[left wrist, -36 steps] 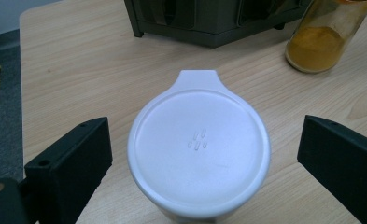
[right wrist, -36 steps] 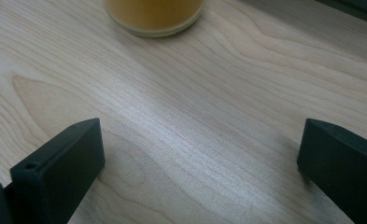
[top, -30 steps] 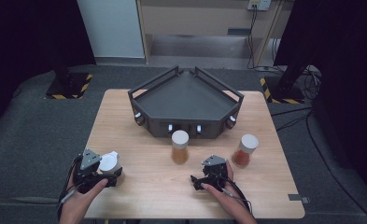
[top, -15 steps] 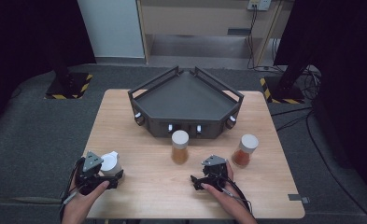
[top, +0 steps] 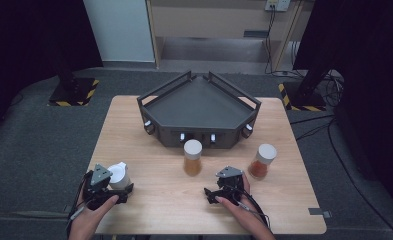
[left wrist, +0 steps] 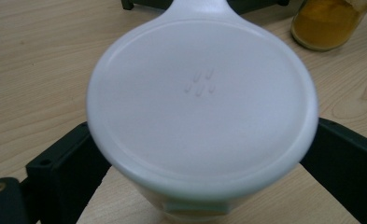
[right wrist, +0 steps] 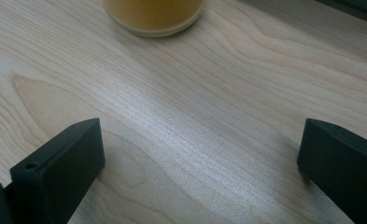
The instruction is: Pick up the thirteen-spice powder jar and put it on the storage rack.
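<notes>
- The left gripper [top: 115,181] sits at the lower left of the high view, near the front edge of the wooden table [top: 149,200]; its jaws are clamped on the white-lidded jar [top: 118,174], one jaw on each side of it.
- In the left gripper view the jar's white lid [left wrist: 202,102] takes up the middle of the frame, with a black jaw pressed against the jar at the lower left and another at the lower right.
- The jar stands upright on the table, well apart from the other jars.
- The right gripper [top: 223,186] lies at the lower middle of the high view, held by the person's right hand [top: 236,207]; its jaws stand wide apart with bare wood between them, as the right gripper view shows.
- A jar of yellow-orange powder [top: 192,157] stands upright just above and left of the right gripper in the high view, directly in front of the tray; its base shows at the top of the right gripper view [right wrist: 154,14] and its body at the upper right of the left gripper view [left wrist: 328,23].
- A jar of red-orange powder [top: 262,161] stands at the right, near the right gripper but not touching it.
- The dark angular tray [top: 199,107] fills the far middle of the table, behind both powder jars.
- Nothing lies between the held jar and the tray apart from open tabletop.
</notes>
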A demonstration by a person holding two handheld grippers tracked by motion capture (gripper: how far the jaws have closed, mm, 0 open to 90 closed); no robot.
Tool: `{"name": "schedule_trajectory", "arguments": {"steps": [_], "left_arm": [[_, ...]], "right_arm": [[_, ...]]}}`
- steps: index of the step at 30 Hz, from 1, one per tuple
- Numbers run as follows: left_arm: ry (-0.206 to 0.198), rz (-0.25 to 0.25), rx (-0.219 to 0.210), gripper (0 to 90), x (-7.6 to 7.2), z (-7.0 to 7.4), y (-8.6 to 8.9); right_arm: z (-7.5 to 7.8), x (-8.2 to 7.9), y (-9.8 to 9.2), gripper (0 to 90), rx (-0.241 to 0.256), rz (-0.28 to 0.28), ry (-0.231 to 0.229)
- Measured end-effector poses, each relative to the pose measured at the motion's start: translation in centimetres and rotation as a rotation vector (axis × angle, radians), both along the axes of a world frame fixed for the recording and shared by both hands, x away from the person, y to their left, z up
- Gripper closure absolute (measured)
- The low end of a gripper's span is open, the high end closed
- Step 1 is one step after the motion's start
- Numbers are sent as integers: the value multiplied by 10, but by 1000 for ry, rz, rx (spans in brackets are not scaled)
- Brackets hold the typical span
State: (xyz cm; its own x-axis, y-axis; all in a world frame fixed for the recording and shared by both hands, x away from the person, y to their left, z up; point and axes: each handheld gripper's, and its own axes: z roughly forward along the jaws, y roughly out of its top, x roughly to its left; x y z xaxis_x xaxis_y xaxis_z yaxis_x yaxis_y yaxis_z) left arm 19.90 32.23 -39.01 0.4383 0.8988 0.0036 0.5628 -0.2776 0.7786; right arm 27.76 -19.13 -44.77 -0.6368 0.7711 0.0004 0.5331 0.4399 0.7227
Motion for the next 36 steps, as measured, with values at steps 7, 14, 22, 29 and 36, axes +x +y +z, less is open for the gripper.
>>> {"name": "schedule_trajectory", "arguments": {"steps": [7,14,22,29,36], "left_arm": [[-2,3,1,53,0,-7,0],[-13,9,-4,123,0,-12,2],[-24,23,-8,285,-2,-17,2],[-33,22,12,290,-3,-15,-2],[-59,10,28,291,-5,-4,-2]], "right_arm": [[0,0,0,6,0,0,0],[0,0,0,6,0,0,0],[0,0,0,6,0,0,0],[0,0,0,7,0,0,0],[0,0,0,7,0,0,0]]}}
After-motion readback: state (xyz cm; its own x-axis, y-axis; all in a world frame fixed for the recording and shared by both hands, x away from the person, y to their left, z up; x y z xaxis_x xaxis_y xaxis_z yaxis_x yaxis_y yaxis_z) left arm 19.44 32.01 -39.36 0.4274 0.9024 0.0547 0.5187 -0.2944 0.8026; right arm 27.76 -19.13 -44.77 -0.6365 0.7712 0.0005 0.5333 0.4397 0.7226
